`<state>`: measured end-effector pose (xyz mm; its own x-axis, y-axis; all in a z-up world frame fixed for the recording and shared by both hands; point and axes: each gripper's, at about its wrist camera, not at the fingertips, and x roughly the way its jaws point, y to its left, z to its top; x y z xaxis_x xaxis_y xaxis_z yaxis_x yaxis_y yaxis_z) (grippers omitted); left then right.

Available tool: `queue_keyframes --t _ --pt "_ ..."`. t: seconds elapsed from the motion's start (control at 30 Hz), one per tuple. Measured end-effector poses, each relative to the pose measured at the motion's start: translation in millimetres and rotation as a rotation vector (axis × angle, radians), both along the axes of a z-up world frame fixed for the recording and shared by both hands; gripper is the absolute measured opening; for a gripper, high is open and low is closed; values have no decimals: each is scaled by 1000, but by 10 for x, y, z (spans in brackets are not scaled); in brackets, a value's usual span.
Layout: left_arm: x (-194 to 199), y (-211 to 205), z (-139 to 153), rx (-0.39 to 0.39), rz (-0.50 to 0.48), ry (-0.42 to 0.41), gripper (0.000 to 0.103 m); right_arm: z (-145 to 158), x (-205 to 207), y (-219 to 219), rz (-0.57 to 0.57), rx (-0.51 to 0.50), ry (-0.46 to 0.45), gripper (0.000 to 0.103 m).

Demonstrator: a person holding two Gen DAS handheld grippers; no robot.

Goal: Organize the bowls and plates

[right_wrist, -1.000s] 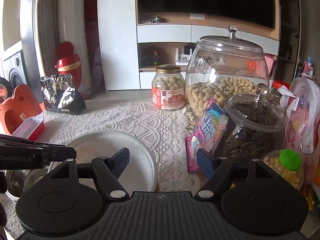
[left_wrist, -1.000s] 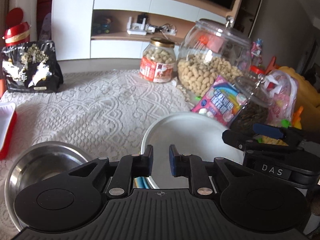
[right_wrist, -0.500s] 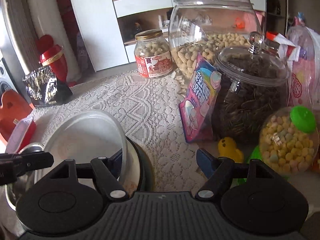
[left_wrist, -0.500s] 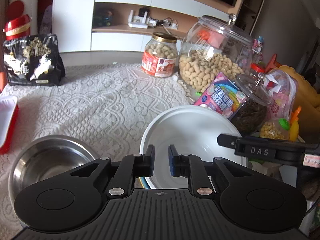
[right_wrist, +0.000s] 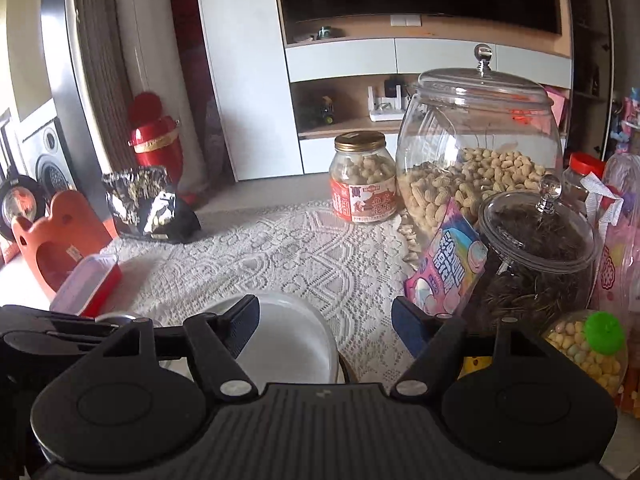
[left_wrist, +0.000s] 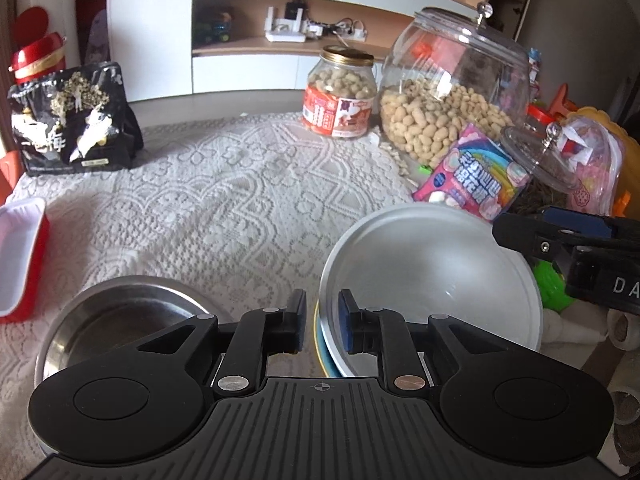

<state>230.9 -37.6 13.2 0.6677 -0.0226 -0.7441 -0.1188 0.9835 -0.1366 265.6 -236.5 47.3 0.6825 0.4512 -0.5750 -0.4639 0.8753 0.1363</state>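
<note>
Nearest the left wrist camera, the left gripper (left_wrist: 322,326) straddles the near rim of the white bowl (left_wrist: 432,276): one pad lies inside the bowl, the other outside it. The jaws stand narrowly apart and are opening; a small gap shows beside the outer pad, so the rim sits between them without a firm pinch. A blue-and-yellow edge of another dish (left_wrist: 320,354) shows just under the white bowl's rim. To the left, on the lace tablecloth (left_wrist: 224,208), rests the steel bowl (left_wrist: 120,316), apart from the white one. The right gripper (right_wrist: 324,320) is spread wide with nothing between its fingers; its left finger (right_wrist: 240,324) hangs above the white bowl's far side. Beyond the bowls lie a pink candy packet (left_wrist: 472,176) and a lidded jar of dark seeds (right_wrist: 536,252). Farther back stand a large peanut jar (left_wrist: 448,92), a small gold-lidded jar (left_wrist: 340,92) and, far left, a black snack bag (left_wrist: 72,120).
</note>
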Motion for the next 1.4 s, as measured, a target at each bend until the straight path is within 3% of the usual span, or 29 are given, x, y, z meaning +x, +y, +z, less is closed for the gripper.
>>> queue_keyframes --t 0.23,0.4,0.57,0.8,0.93,1.1,1.23,1.4 --pt "41 -31 -130 -9 -11 51 19 -321 82 26 -49 -98 119 74" --pt "87 -16 -160 -10 -8 71 29 -528 218 -34 -93 -124 215 74" --pt "153 -42 -196 -16 -29 102 34 -723 336 -103 -87 -76 340 74" --pt "348 129 -439 -198 -53 217 35 -858 428 -198 -75 35 479 74" --pt "424 147 -545 -242 -79 258 37 -910 479 -173 -63 87 539 74" --pt "439 138 -546 -244 -89 257 40 -1030 514 -27 -9 99 613 69" --pt "470 69 -544 -202 -109 260 47 -1071 515 13 12 122 622 62" --pt "534 19 -523 -182 -104 309 48 -1071 516 -22 35 164 644 58"
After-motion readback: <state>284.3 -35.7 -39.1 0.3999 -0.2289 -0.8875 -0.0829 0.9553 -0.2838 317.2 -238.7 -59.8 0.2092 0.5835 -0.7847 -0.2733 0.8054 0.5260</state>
